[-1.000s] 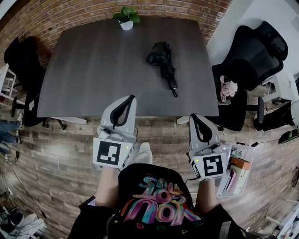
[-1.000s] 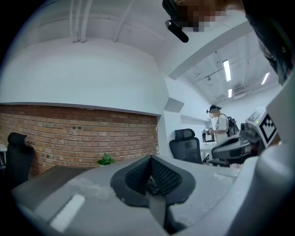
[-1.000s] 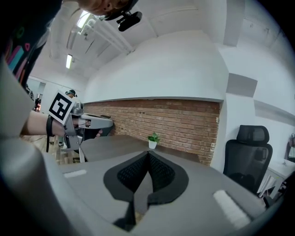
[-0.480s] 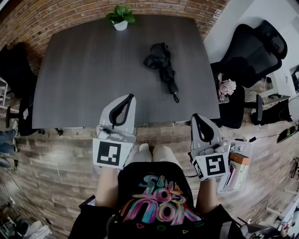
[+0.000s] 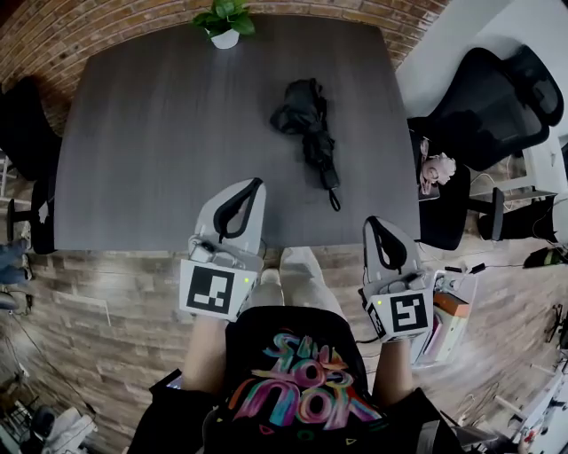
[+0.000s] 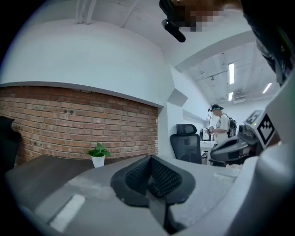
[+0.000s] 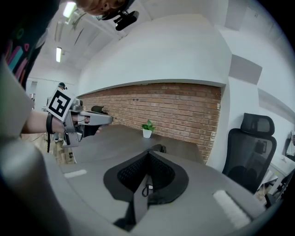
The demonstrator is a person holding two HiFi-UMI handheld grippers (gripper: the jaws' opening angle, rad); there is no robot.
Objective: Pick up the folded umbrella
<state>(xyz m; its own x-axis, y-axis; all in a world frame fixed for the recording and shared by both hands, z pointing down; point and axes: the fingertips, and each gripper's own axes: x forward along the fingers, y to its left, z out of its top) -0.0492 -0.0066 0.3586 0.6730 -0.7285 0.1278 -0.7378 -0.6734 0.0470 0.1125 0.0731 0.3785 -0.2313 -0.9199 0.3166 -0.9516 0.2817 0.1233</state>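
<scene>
The folded black umbrella (image 5: 307, 124) lies on the dark grey table (image 5: 151, 133), right of centre, with its handle end (image 5: 331, 191) toward me. In the right gripper view only a bit of the umbrella (image 7: 159, 148) peeks over the jaws. My left gripper (image 5: 256, 183) is shut and empty, its tip just over the table's near edge, left of the handle. My right gripper (image 5: 373, 222) is shut and empty too, at the near right corner, short of the umbrella. In their own views the left gripper (image 6: 150, 159) and right gripper (image 7: 148, 154) show pads pressed together.
A small potted plant (image 5: 220, 22) stands at the table's far edge. Black office chairs stand on the right (image 5: 484, 97) and on the left (image 5: 22, 133). A box of books (image 5: 448, 319) sits on the floor by my right hand. A person (image 6: 221, 126) stands far off.
Both grippers have moved forward and a little down toward the table's near edge. The table and umbrella now sit closer in the head view. Both grippers stay shut.
</scene>
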